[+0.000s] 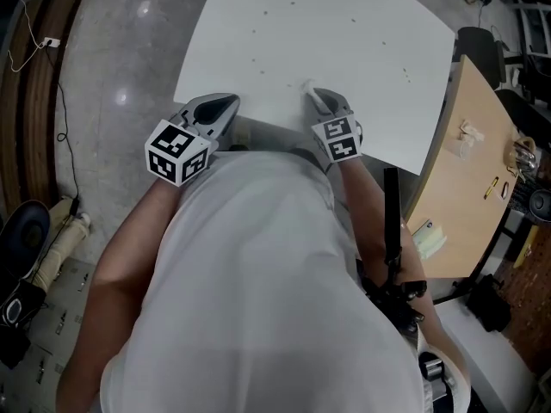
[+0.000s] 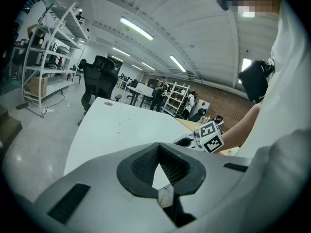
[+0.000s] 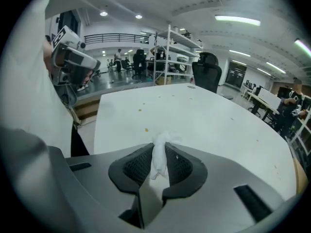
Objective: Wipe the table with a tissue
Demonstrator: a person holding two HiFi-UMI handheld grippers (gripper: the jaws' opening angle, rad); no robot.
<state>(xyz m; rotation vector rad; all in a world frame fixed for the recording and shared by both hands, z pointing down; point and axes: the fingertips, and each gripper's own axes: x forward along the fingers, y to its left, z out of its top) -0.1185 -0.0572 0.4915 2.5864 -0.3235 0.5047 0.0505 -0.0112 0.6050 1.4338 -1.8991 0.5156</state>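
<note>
The white table fills the top of the head view and carries several small brown specks. My right gripper hangs over the table's near edge, shut on a crumpled white tissue that sticks out past its tips. My left gripper is at the near left edge of the table, its tips together with nothing between them. From the left gripper view, the left gripper looks across the table to the right gripper's marker cube.
A wooden table with small items stands to the right of the white one. A black office chair and metal shelves stand beyond the far end. Grey floor lies to the left.
</note>
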